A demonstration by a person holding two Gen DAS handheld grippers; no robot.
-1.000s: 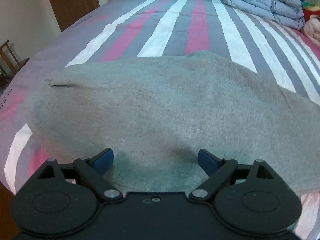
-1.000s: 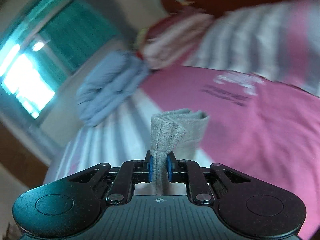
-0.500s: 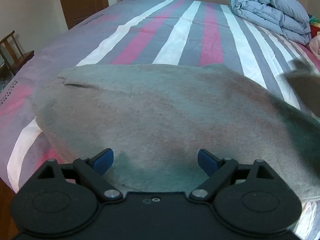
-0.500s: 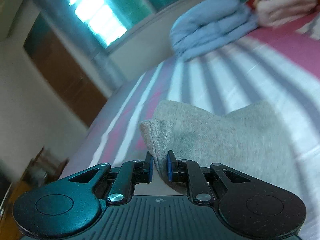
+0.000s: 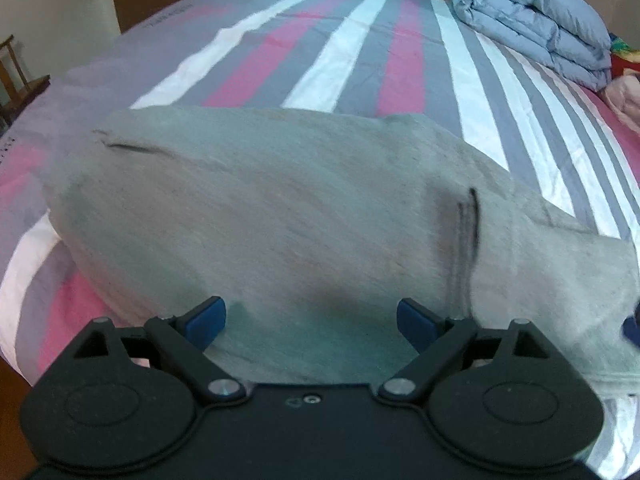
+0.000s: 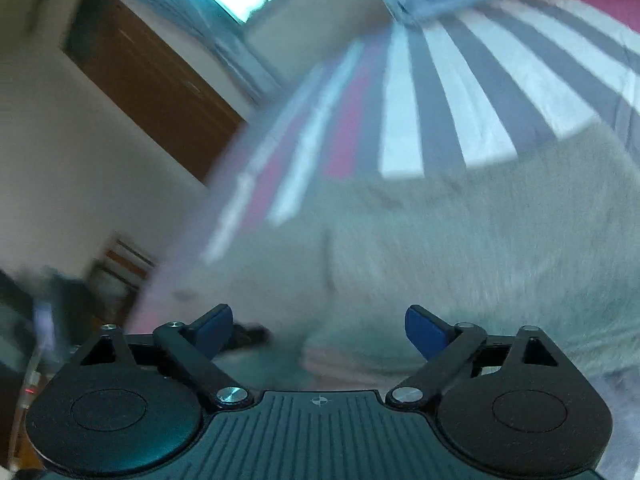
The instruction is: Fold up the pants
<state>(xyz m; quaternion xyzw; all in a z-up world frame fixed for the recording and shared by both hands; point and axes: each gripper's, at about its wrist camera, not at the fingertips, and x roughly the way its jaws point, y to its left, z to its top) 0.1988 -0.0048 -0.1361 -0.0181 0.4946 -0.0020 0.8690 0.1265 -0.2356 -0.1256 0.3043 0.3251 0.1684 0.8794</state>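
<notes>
Striped cotton in grey, white and pink covers the wide bed [image 5: 360,52], which fills most of both wrist views and carries everything else. On it lie the pale grey fleece pants [image 5: 280,216], folded over into a broad soft slab that spreads across the middle of the left wrist view from about 9 o'clock to 3 o'clock, with a dark pocket slit near 10 o'clock and a second dark seam line toward 3 o'clock; in the blurred right wrist view the same pants [image 6: 460,248] take up the lower right, from 3 o'clock round to 6 o'clock. A rolled light blue quilted duvet [image 5: 536,20] sits on the far part of the bed at about 1 o'clock, well apart from the pants. A brown wooden door [image 6: 148,80] stands in the cream wall at 10 o'clock in the right wrist view, and a wooden chair [image 5: 20,80] shows at the 9 o'clock edge of the left one. The left gripper [image 5: 311,320], black with blue pads, hovers over the near edge of the pants with its jaws spread wide and nothing pinched. The right gripper [image 6: 319,328] is opening its jaws, now wide apart, the pads clear of the fleece lying beneath them.
</notes>
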